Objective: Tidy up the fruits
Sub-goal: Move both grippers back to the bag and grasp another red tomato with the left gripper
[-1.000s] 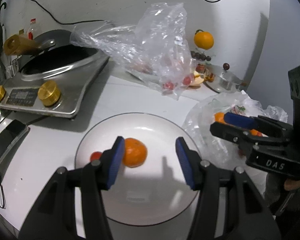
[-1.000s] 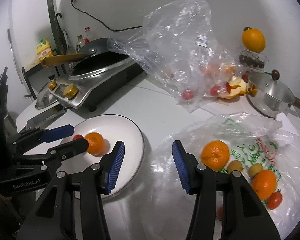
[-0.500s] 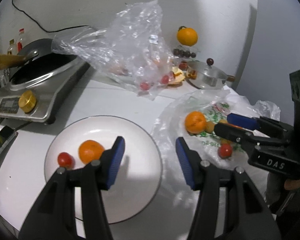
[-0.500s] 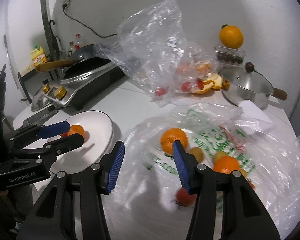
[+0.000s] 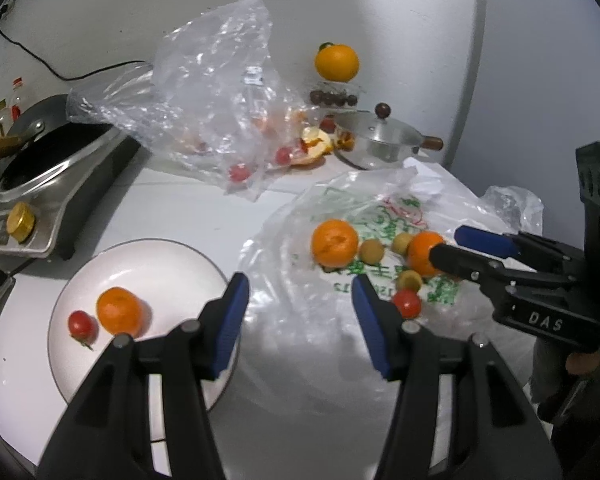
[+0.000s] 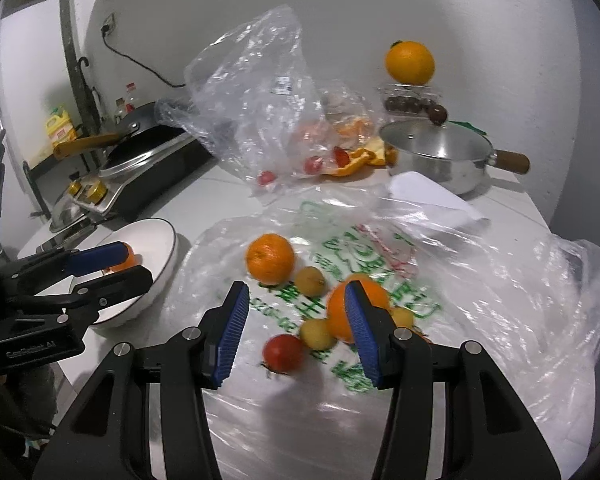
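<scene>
A white plate (image 5: 156,256) holds an orange (image 5: 119,311) and a cherry tomato (image 5: 80,323); the plate also shows in the right wrist view (image 6: 156,236). A flat printed plastic bag (image 6: 380,248) carries two oranges (image 6: 270,258) (image 6: 374,296), a red tomato (image 6: 283,352) and small yellow fruits (image 6: 309,280). My left gripper (image 5: 300,316) is open and empty, between the plate and the bag. My right gripper (image 6: 294,330) is open and empty, low over the tomato and yellow fruits.
A crumpled clear bag (image 5: 216,92) with tomatoes and peel lies at the back. A steel pot (image 5: 380,146), a container with an orange on top (image 5: 337,62), and an induction cooker with a pan (image 5: 40,184) stand along the wall.
Both grippers have swung right, away from the plate and over the printed bag. Both stay open. The orange and tomato rest on the plate.
</scene>
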Tool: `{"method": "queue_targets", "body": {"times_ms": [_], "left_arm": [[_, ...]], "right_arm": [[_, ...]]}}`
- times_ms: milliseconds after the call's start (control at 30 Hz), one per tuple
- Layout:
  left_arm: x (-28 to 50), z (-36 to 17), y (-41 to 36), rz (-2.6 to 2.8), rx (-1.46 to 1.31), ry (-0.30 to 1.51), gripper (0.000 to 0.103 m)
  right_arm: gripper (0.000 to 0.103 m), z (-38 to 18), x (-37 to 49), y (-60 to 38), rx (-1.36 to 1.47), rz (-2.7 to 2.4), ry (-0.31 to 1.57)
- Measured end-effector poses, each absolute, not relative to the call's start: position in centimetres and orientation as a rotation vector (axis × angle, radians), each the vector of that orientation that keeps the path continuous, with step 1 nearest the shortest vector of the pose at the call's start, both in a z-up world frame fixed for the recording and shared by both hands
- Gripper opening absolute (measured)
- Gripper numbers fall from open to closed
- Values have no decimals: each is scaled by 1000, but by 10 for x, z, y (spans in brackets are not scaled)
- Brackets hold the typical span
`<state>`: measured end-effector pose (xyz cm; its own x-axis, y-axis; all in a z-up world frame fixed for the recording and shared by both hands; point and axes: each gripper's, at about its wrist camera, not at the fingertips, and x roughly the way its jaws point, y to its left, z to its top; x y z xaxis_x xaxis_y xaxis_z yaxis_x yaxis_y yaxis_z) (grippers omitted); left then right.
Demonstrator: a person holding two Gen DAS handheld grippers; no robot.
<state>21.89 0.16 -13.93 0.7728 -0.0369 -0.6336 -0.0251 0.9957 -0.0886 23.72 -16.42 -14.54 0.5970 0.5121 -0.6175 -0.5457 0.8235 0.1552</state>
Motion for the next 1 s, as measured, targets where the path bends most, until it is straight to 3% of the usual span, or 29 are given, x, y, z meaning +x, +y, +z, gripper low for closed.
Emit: {"method": "queue_targets", "body": {"times_ms": [1000], "left_arm": [[260,-171,-78,-110,6,802,55]], "right_arm": [[52,-160,258,-225,-15,583,725]]}}
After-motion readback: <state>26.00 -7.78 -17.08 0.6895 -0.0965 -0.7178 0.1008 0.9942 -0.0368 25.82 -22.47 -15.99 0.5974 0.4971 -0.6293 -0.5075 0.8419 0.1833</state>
